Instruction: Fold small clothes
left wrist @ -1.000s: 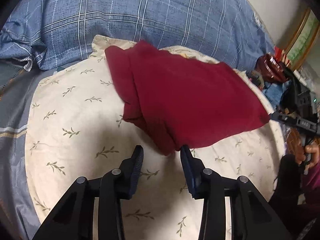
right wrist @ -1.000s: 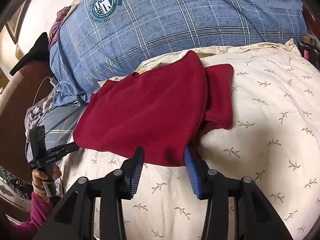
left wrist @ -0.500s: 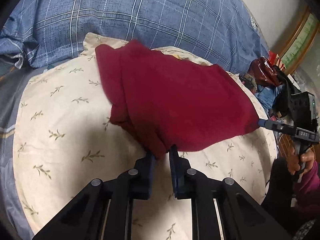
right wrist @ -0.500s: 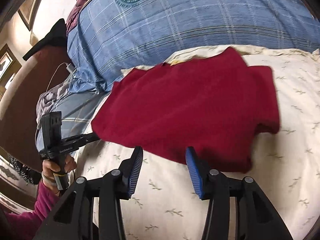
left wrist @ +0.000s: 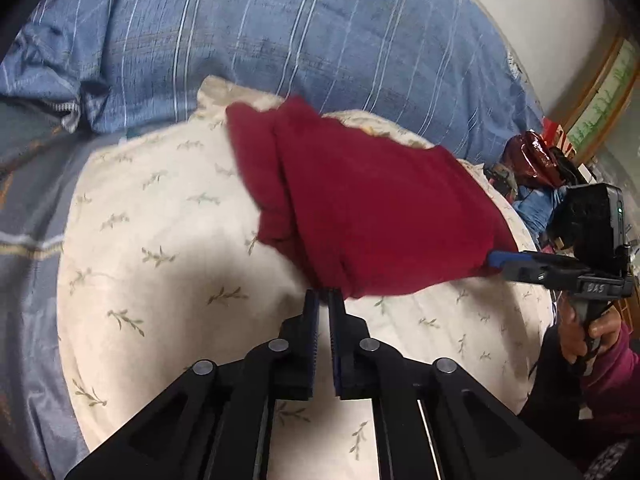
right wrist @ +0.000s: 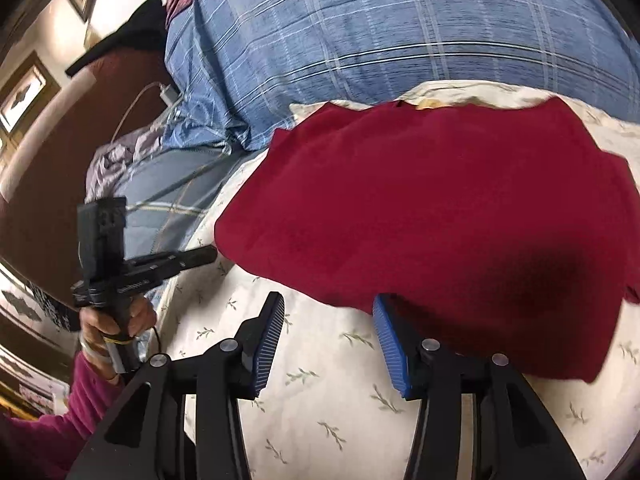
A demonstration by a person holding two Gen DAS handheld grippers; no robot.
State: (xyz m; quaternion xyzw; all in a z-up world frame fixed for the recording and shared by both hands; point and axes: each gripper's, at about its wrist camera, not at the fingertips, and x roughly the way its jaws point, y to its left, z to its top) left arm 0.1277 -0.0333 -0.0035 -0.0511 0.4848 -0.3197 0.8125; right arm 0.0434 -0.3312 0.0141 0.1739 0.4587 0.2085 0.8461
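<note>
The left gripper (left wrist: 323,296) is pinching the red cloth's (left wrist: 376,216) corner; the right gripper (right wrist: 328,312) is hovering spread at its edge on the pillow (left wrist: 160,264).

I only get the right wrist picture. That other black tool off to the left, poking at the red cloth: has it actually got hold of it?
Observer: Yes. In the left wrist view the left tool is shut on the near corner of the red cloth.
Operator: And my open one, is it anywhere near the cloth from that side?
Observer: One blue finger of the right tool meets the cloth's opposite edge, low on the cream pillow.
Operator: Anything past that edge that I can't see?
Observer: A shiny dark red bag sits among clutter beyond the pillow.
</note>
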